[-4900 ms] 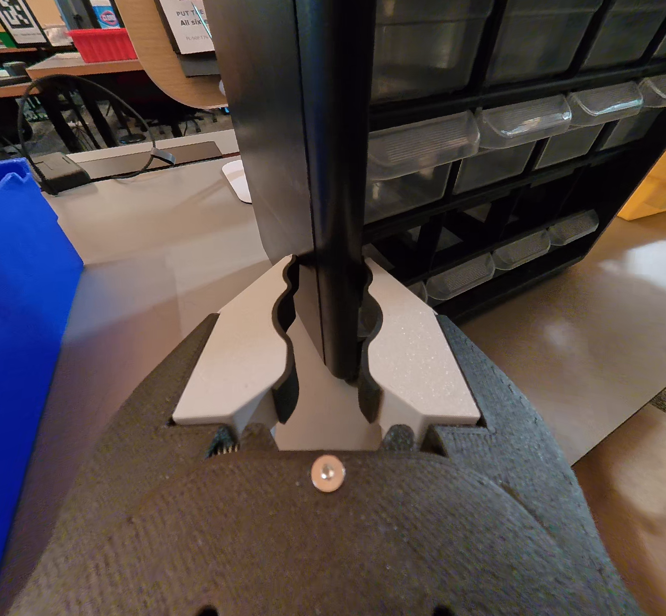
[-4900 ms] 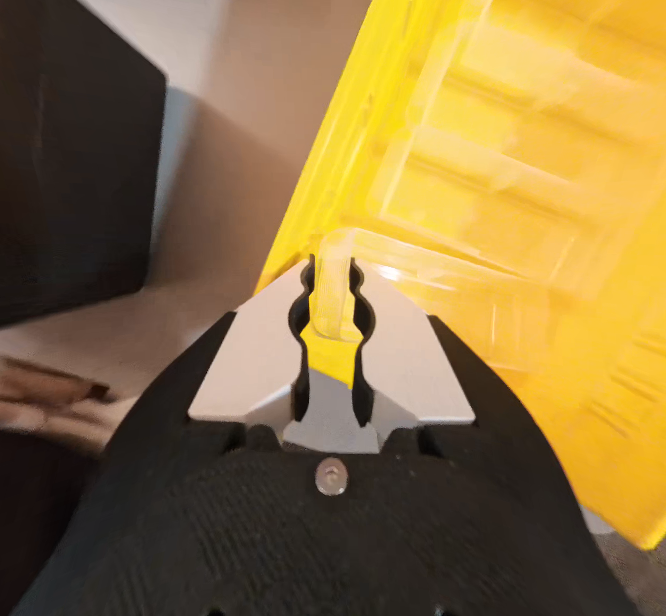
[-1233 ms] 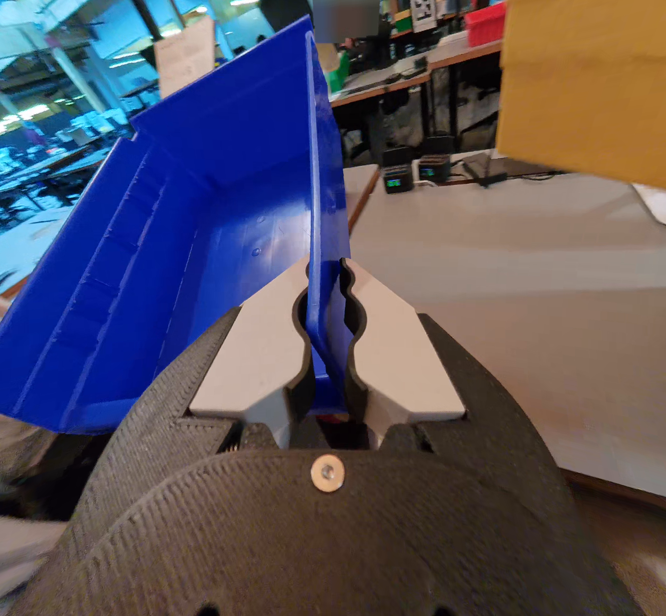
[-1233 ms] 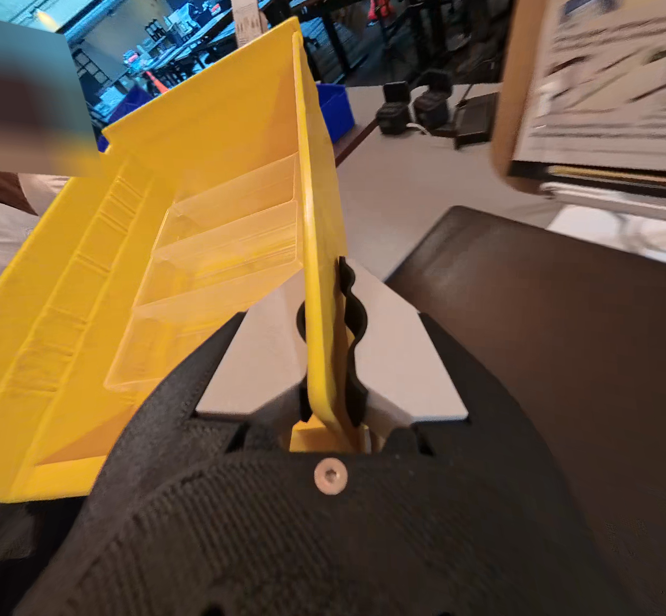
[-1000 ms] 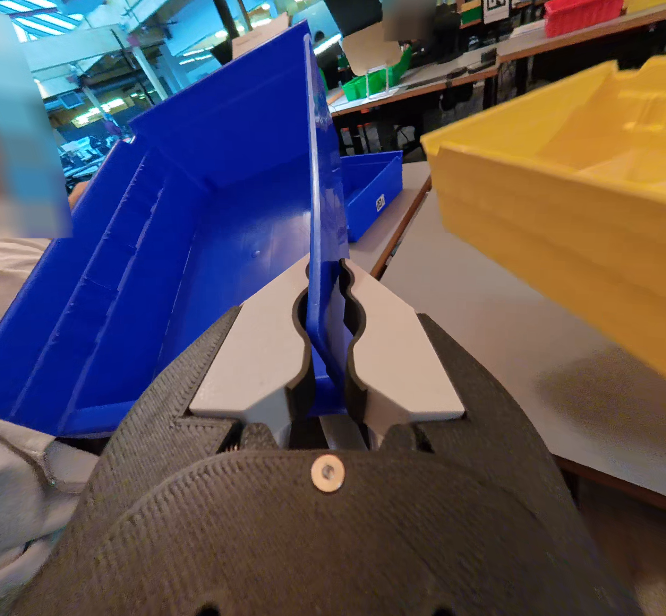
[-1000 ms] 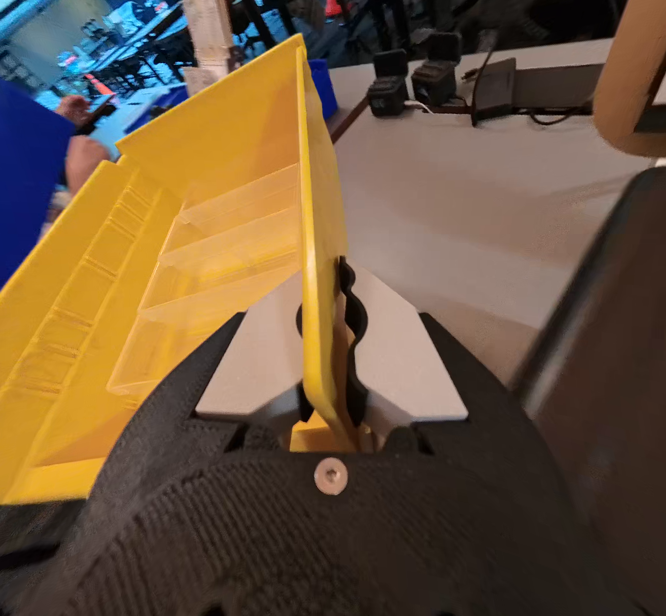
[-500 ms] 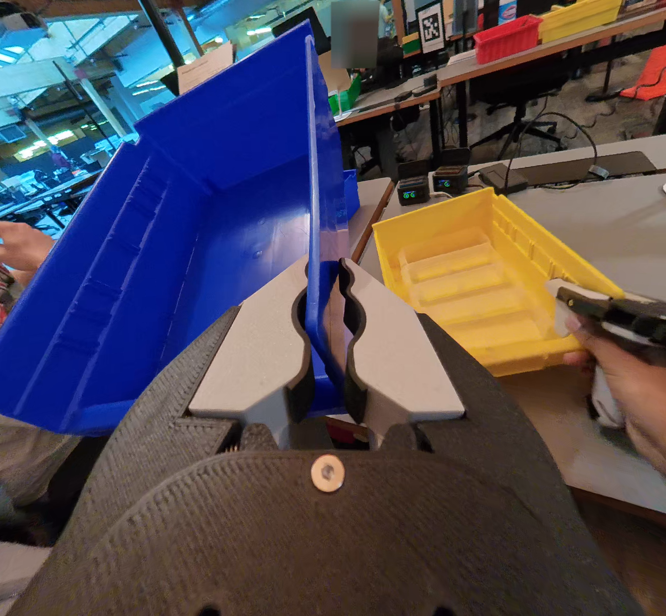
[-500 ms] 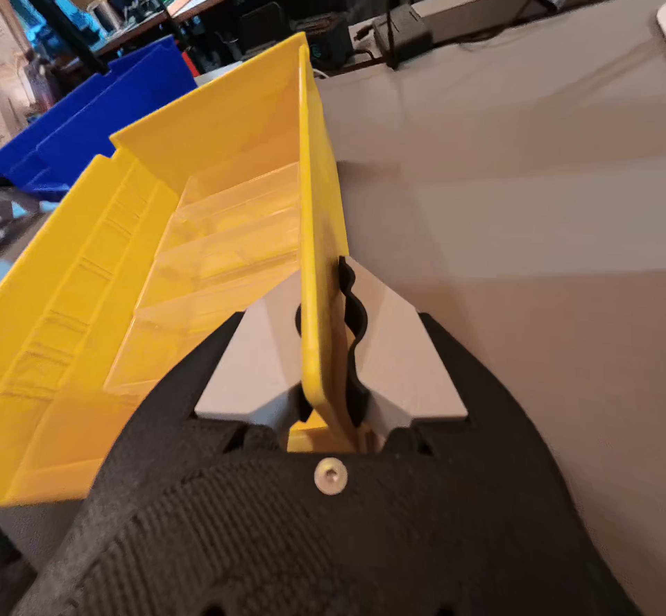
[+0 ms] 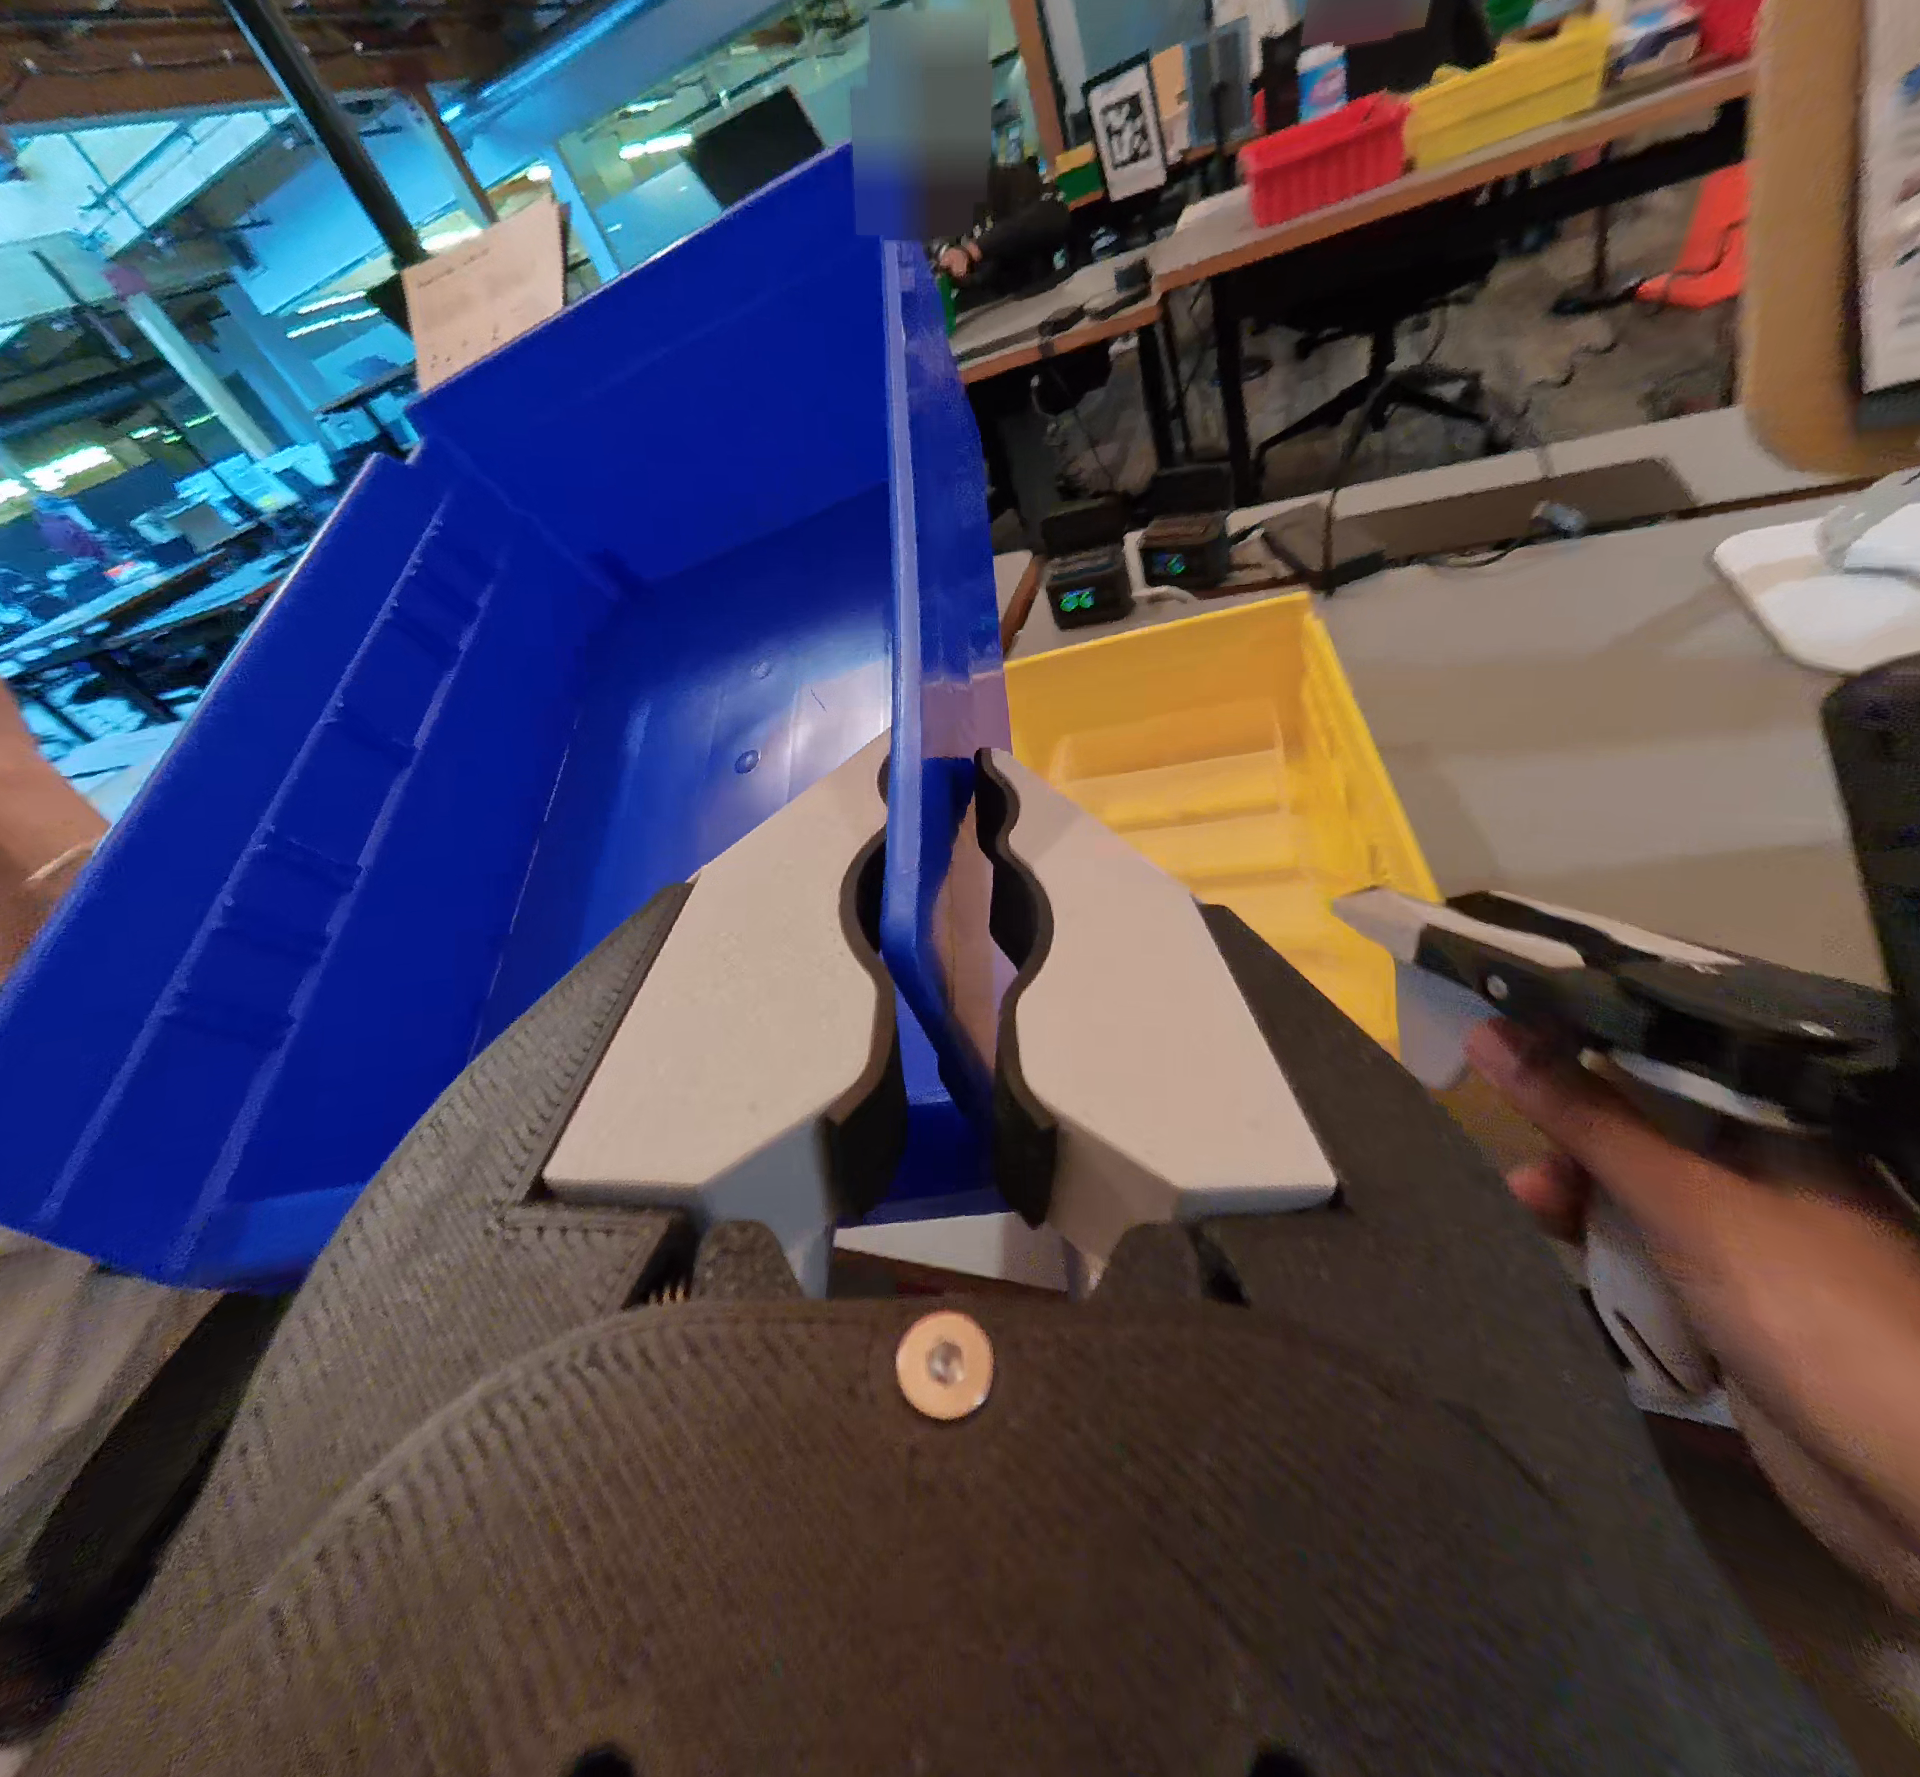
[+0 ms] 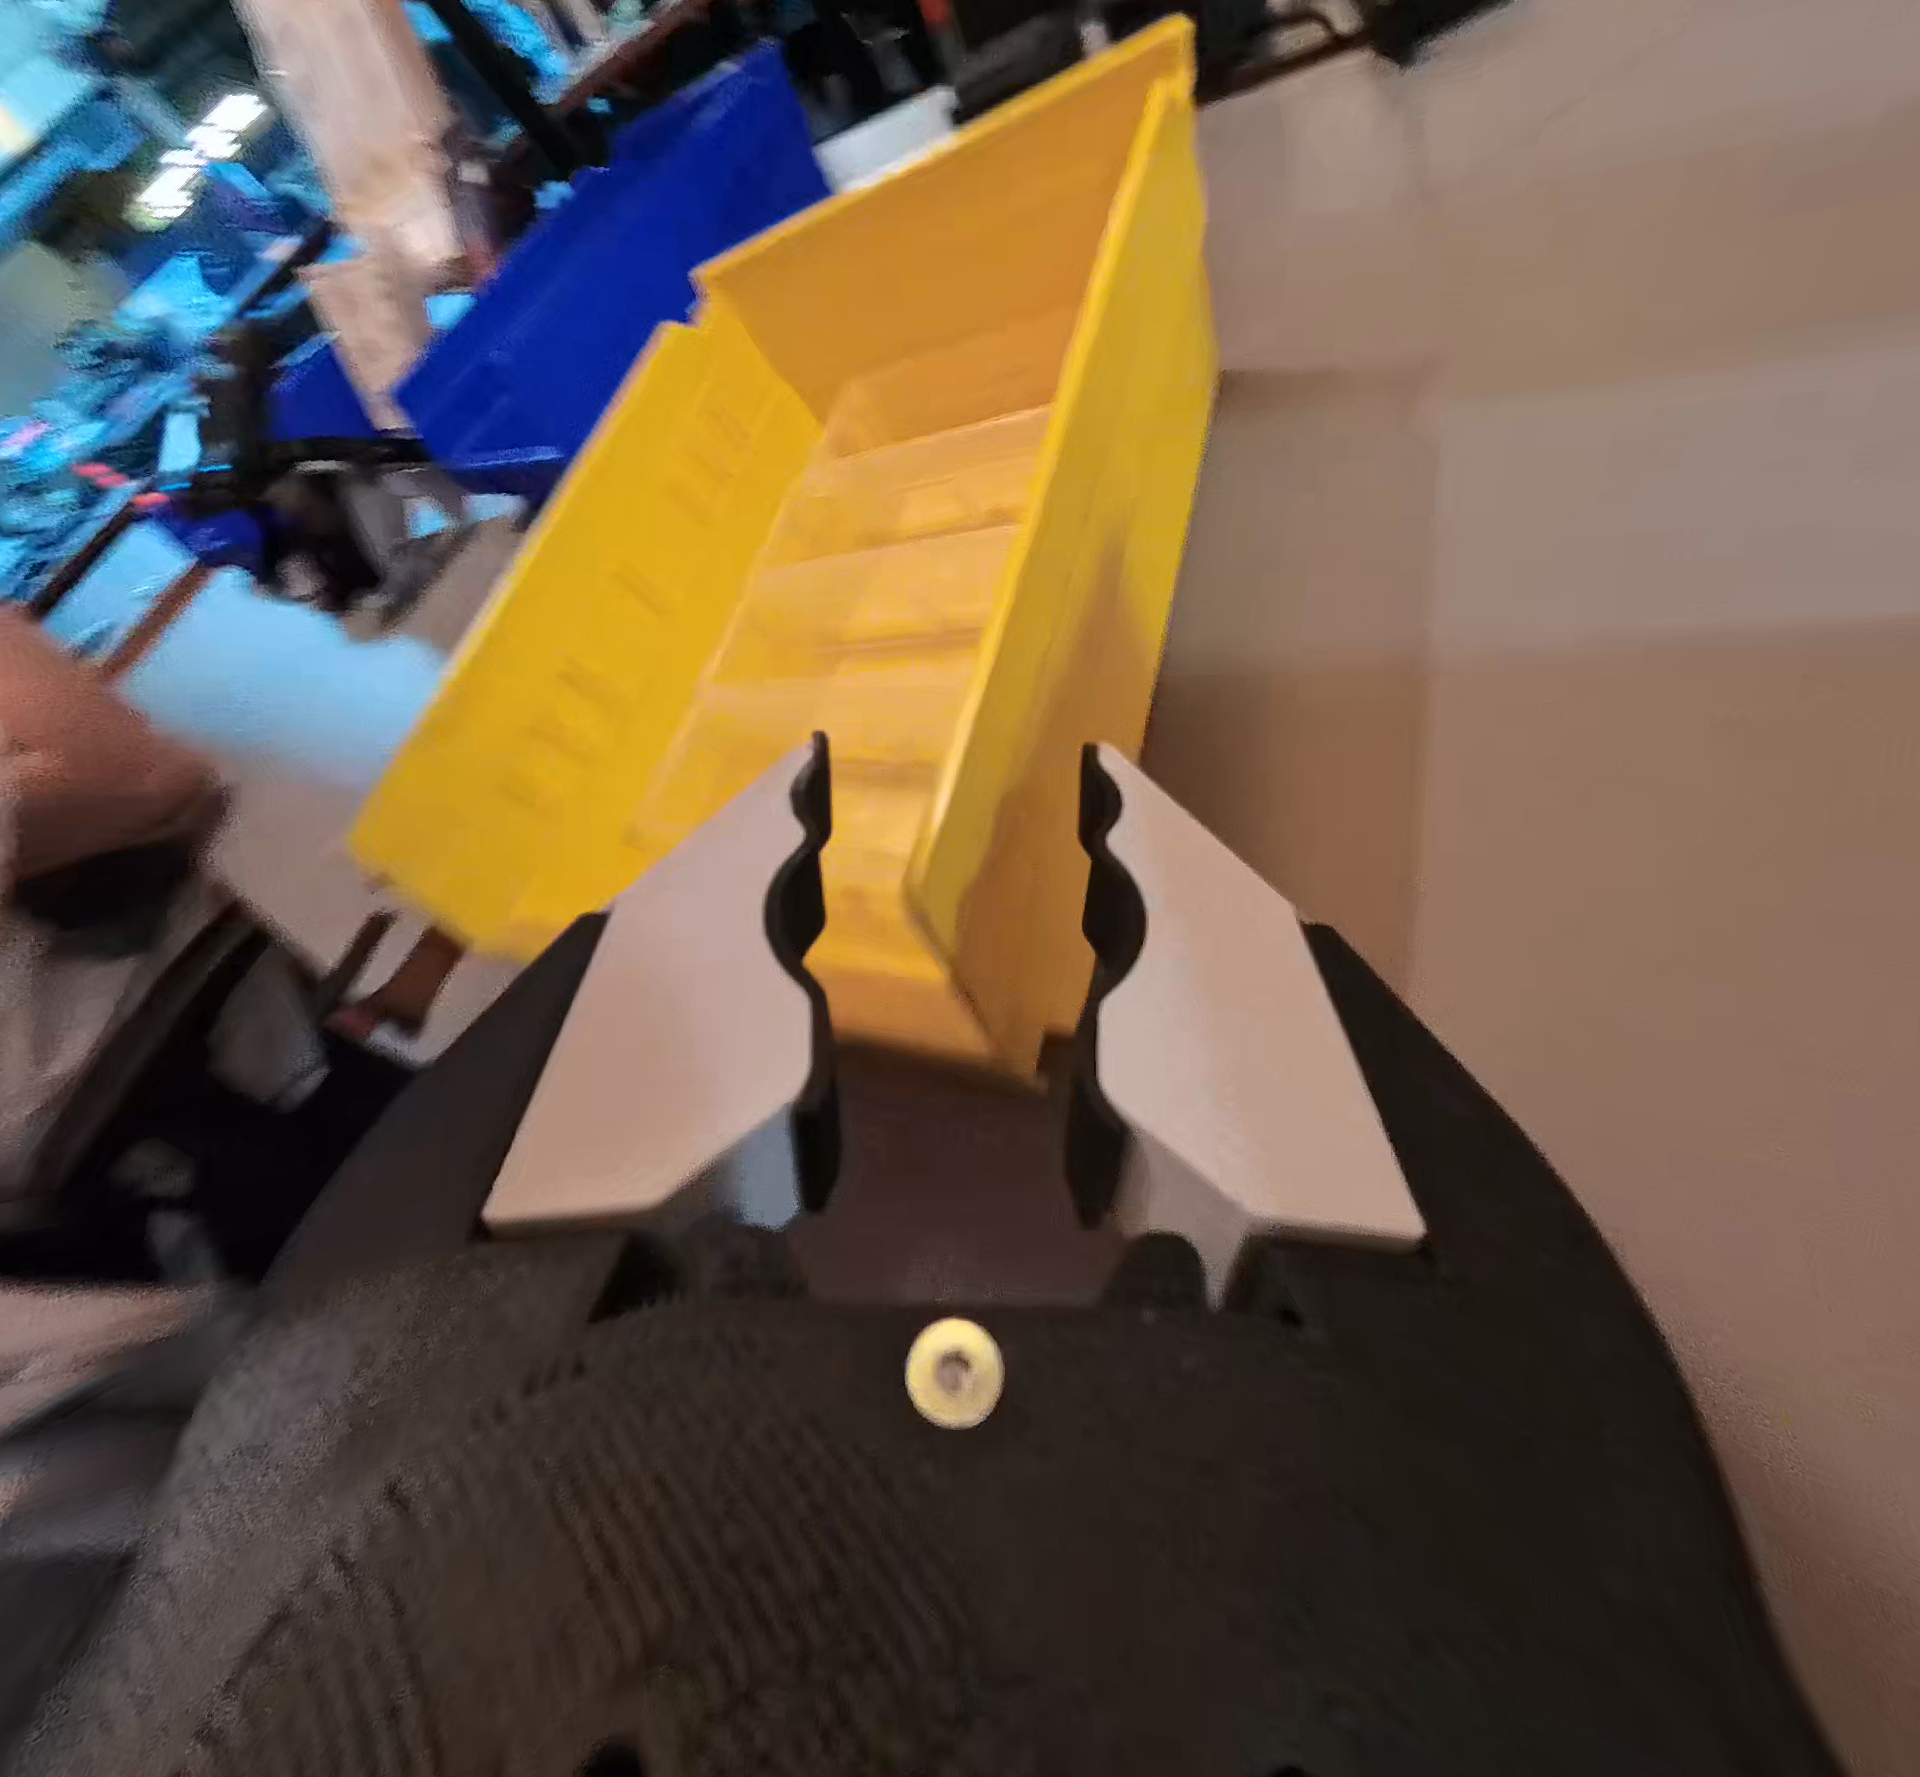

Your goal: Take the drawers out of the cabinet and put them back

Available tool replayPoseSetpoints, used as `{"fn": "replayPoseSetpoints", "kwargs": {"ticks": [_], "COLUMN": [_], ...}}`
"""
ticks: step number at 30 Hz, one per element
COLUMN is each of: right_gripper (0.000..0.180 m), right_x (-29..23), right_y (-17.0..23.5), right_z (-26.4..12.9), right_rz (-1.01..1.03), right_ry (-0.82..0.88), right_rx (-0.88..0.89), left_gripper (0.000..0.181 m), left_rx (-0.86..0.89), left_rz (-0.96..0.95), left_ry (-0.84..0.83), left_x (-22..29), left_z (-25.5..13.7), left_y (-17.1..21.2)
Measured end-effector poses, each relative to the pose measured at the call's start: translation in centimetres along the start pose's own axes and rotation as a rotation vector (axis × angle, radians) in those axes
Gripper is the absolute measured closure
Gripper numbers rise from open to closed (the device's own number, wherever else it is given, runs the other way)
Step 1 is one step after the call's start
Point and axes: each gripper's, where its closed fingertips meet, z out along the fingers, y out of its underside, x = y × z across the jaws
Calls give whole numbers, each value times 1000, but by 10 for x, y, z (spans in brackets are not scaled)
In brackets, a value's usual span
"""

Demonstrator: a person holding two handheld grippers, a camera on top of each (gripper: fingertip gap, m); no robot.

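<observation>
The left gripper (image 9: pixel 935 948) is clamping the right wall of the blue bin (image 9: pixel 582 740), its jaws nearly closed on the thin plastic, holding the bin tilted up off the tabletop's (image 10: pixel 1558 584) near left edge. The right gripper (image 10: pixel 951 958) is hanging with jaws spread wide and empty, just behind the yellow bin (image 10: pixel 623 688) sitting at the tabletop's left edge. Clear drawers (image 10: pixel 894 584) are lying inside the yellow bin, so removal looks at least partly done. The cabinet is showing in neither view, so how many drawers remain inside or need returning cannot be told.

Open workshop: long tables (image 9: pixel 1455 179) (bins on top), exposed ceiling beams (image 9: pixel 260 34).
</observation>
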Motion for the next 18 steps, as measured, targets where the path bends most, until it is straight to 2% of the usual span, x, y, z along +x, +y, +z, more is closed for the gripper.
{"fn": "replayPoseSetpoints", "kwargs": {"ticks": [2,6,9,11,13,18], "right_gripper": [128,124,128,132,138,137], "right_x": [-16,-35,-6,35,95,267], "right_y": [-13,-50,-79,-98,-121,-160], "right_z": [-44,-161,-243,-289,-327,-416], "right_rz": [-22,-164,-268,-326,-331,-144], "right_ry": [-128,-365,-392,-347,-231,55], "right_rx": [11,70,148,211,288,413], "left_gripper": [176,178,179,178,178,178], "left_rx": [31,48,82,147,228,390], "left_rz": [-23,-11,2,2,-22,22], "left_ry": [49,190,321,437,559,870], "left_x": [10,48,90,121,155,264], "left_z": [-7,-18,-38,-61,-90,-161], "left_y": [-11,-27,-50,-74,-104,-179]}}
